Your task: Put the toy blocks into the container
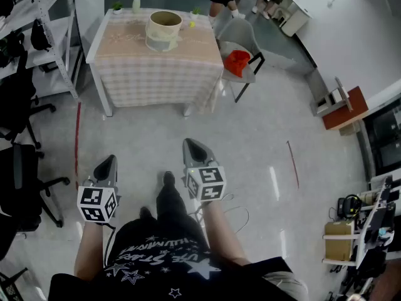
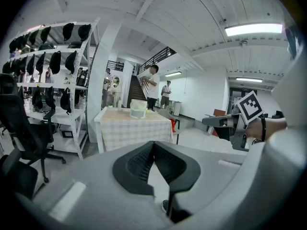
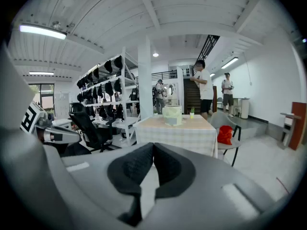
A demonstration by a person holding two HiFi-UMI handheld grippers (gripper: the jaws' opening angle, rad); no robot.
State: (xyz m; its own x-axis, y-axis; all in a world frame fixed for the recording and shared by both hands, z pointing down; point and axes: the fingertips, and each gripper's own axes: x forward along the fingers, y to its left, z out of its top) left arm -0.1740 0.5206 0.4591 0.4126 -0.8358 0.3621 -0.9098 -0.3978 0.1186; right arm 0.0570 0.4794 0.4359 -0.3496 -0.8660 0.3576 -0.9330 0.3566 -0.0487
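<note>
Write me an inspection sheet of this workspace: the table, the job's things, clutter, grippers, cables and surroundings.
Surface: table with a checked cloth, well ahead of the person.
Job's things: container upright on the table; toy blocks too small to make out.
Clutter: bottle and small plant at the table's far edge.
Grippers: left gripper and right gripper over the floor, fingers shut, nothing between them.
Cables: thin cable loops beside the right arm.
Surroundings: chair with a red bag beside the table; shelf rack; office chair; people beyond the table.
</note>
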